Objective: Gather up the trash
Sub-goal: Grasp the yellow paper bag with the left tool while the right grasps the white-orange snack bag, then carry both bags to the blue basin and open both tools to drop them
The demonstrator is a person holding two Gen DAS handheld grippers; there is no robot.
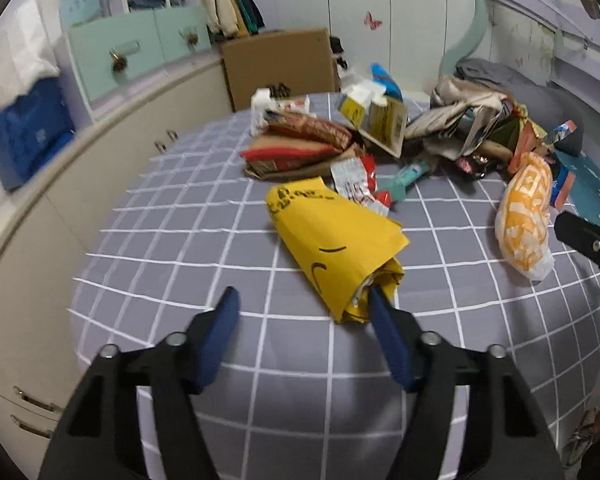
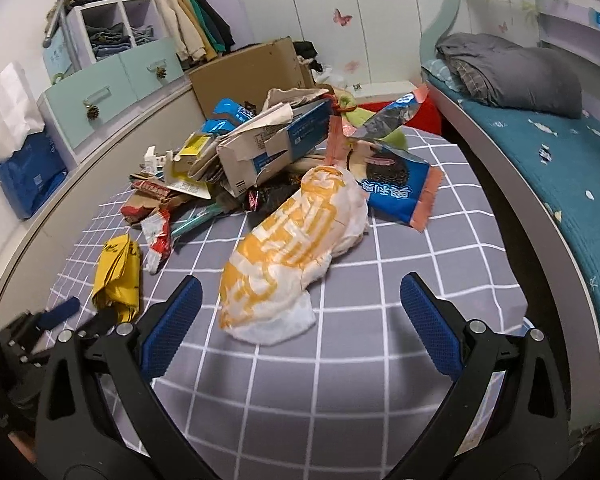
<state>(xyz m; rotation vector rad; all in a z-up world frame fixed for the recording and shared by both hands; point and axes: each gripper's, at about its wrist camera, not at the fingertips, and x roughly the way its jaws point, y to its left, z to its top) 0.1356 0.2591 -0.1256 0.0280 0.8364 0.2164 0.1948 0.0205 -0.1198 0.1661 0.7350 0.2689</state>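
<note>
A folded yellow paper bag point(image 1: 332, 248) lies on the grey checked cloth point(image 1: 180, 240). My left gripper point(image 1: 302, 294) is open at the bag's near end, and its right fingertip point(image 1: 376, 300) touches that end while the left finger stands clear of it. A white-and-orange plastic bag point(image 2: 288, 256) lies between the wide-open fingers of my right gripper point(image 2: 300, 280), with neither pad pressing on it. The same orange bag point(image 1: 526, 216) shows to the right in the left wrist view. The yellow bag point(image 2: 118, 276) and the left gripper point(image 2: 86, 314) appear at the lower left of the right wrist view.
A heap of wrappers, torn cartons and packets point(image 2: 260, 148) covers the far half of the cloth, with a blue biscuit wrapper point(image 2: 400, 192) at its right. A cardboard box point(image 2: 252, 72) stands behind it. A bed point(image 2: 540, 160) runs along the right and cabinets point(image 1: 40, 260) along the left.
</note>
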